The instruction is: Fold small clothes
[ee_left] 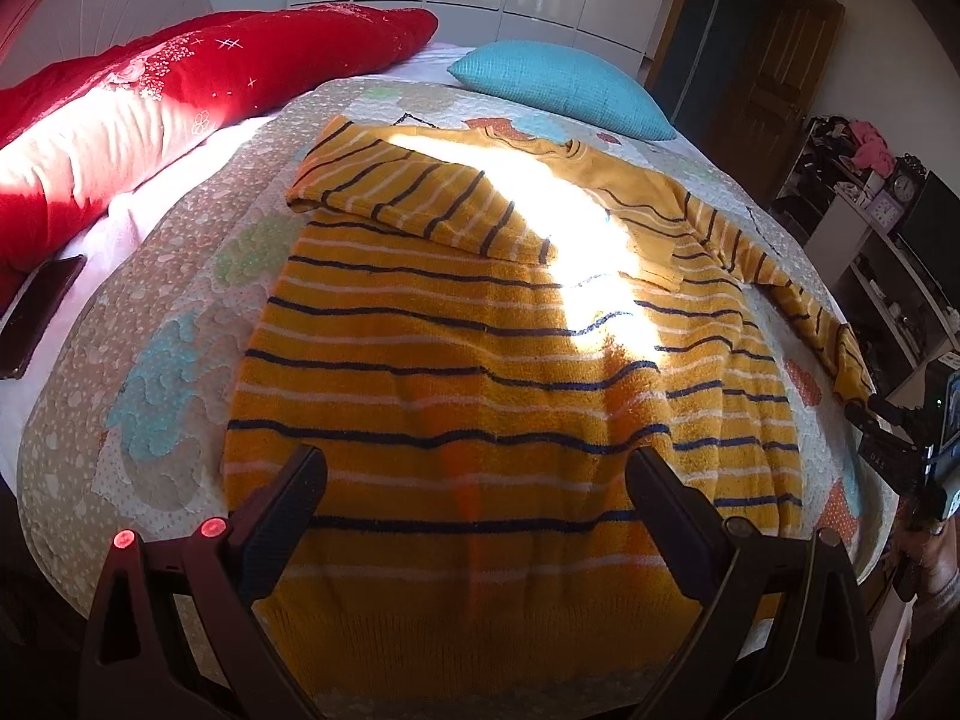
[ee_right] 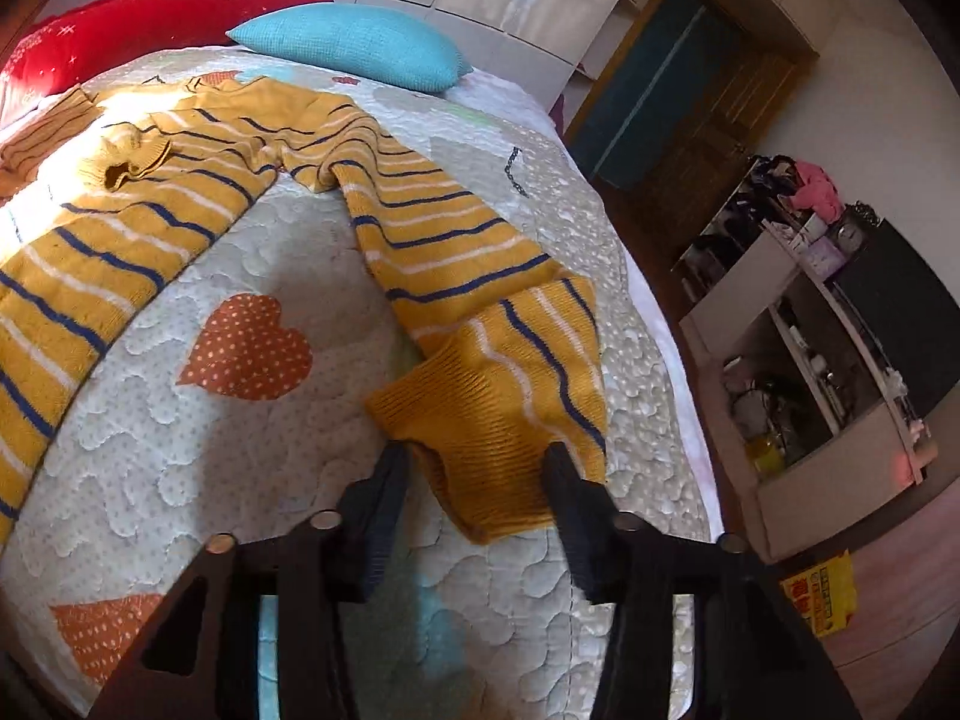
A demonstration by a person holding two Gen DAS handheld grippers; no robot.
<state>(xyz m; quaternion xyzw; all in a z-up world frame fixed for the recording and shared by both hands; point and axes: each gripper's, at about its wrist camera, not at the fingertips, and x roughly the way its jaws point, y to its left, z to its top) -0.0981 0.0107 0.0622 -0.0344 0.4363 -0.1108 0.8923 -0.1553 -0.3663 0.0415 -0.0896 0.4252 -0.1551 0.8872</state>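
A yellow knit sweater (ee_left: 480, 360) with navy and white stripes lies flat on the quilted bed cover (ee_left: 150, 312). Its left sleeve (ee_left: 396, 192) is folded across the chest. Its right sleeve (ee_right: 456, 252) stretches out toward the bed's right edge. My left gripper (ee_left: 474, 474) is open and empty, hovering over the sweater's lower body near the hem. My right gripper (ee_right: 474, 468) is open, its fingers on either side of the right sleeve's ribbed cuff (ee_right: 480, 438), not closed on it. The right gripper also shows in the left wrist view (ee_left: 864, 414).
A blue pillow (ee_left: 564, 84) and a red duvet (ee_left: 150, 102) lie at the head of the bed. A dark phone (ee_left: 36, 312) lies at the left. Shelves (ee_right: 840, 360) and a yellow bag (ee_right: 822, 594) stand beyond the bed's right edge.
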